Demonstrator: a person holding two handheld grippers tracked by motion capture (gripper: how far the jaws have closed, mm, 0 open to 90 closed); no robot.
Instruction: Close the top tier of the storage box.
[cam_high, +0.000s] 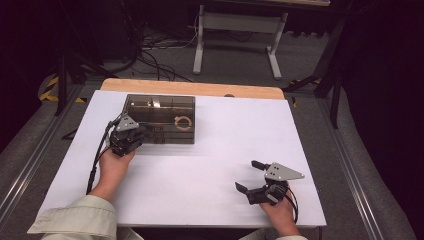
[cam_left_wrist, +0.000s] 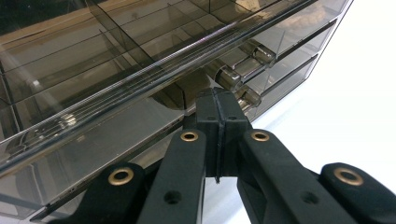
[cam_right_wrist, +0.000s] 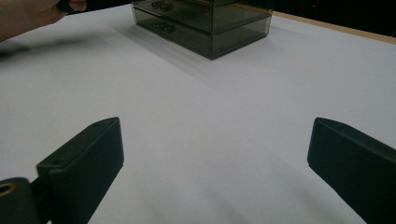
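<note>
A smoky see-through drawer box (cam_high: 167, 107) stands at the back left of the white table (cam_high: 215, 150). My left gripper (cam_high: 134, 136) is at the box's front left corner, jaws pressed together. In the left gripper view the shut left gripper (cam_left_wrist: 217, 95) has its tips just under the top edge of the box (cam_left_wrist: 93, 60), beside the clear drawer handles (cam_left_wrist: 238, 70); I see nothing between the pads. My right gripper (cam_high: 249, 175) rests near the front right, jaws wide apart. The right gripper (cam_right_wrist: 215, 154) faces bare table, with the box (cam_right_wrist: 205, 23) far ahead.
A pale ring (cam_high: 183, 122) lies inside the box near its right end. A wooden strip (cam_high: 192, 88) runs along the table's far edge. A white desk frame (cam_high: 237, 30) and cables lie on the floor beyond. The person's left hand (cam_right_wrist: 28, 14) shows at the top left.
</note>
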